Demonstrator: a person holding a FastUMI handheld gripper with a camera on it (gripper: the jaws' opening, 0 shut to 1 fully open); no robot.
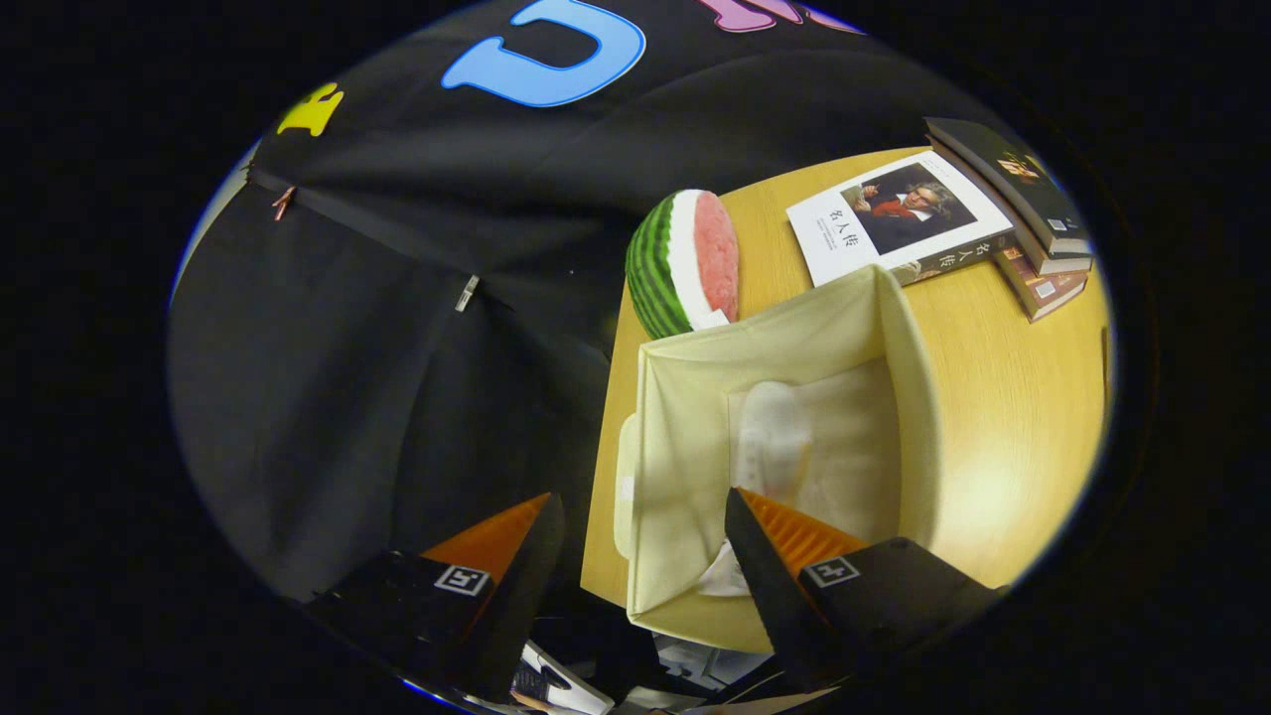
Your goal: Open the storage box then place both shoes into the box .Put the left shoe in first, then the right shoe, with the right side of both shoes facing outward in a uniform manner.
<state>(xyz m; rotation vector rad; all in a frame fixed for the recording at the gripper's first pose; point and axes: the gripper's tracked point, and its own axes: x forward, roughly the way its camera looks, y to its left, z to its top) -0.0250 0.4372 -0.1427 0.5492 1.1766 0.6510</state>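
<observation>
The gripper (pixel 640 516) is held high above the near-left corner of the wooden table (pixel 1003 437), fingers spread wide apart with nothing between them. The storage box (pixel 685 417), a cream fabric one, is seen from above sitting along the table's left edge, already open; something pale and shoe-shaped (pixel 770 447) lies flat inside on the bottom, though whether it's a shoe or just an insert can't really be told from up here. A watermelon slice toy (pixel 683 263) is parked at the far left corner, touching or nearly touching the box's far wall, and a stack of books (pixel 899 218) sits toward the far right.

Judging by this, the next shoe probably has to be fetched, so the jaws are best kept wide. When it's brought in, the soft walls should be cleared from straight above, and the shoe lowered beside the pale shape with the right side turned outward.
</observation>
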